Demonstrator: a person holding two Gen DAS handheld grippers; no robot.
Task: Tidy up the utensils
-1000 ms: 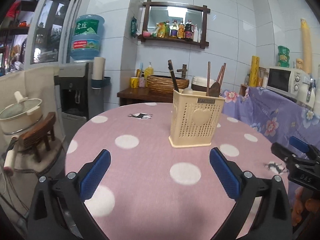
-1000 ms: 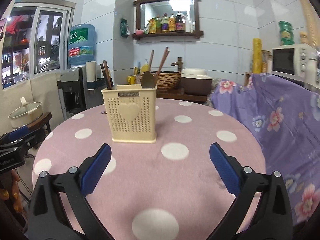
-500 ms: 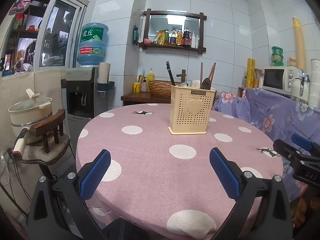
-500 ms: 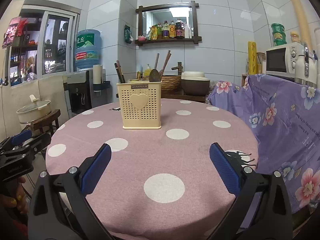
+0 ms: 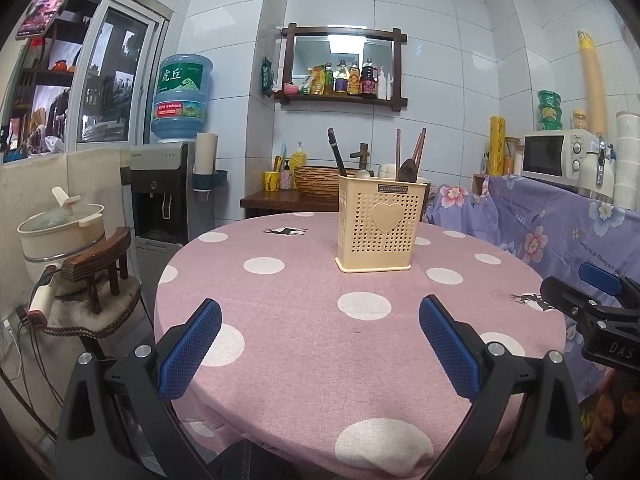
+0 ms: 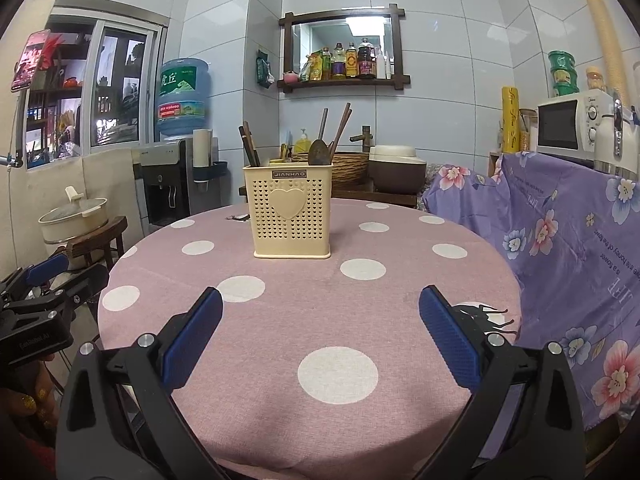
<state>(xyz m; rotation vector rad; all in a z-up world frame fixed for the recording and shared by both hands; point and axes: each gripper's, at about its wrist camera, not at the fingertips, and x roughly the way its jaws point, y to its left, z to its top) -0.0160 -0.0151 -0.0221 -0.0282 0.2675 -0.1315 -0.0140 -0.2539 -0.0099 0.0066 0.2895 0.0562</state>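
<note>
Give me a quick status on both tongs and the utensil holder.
Left tongs open, empty. Right tongs open, empty. Utensil holder upright on the table, utensils standing inside, untouched. Nothing between tongs and holder.

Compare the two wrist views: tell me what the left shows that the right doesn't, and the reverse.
Only the left view shows the right gripper, at its right edge. Only the right view shows the left gripper, at its left edge, and the brown cooker. Both show the utensil holder on the table, both grippers open and empty.
</note>
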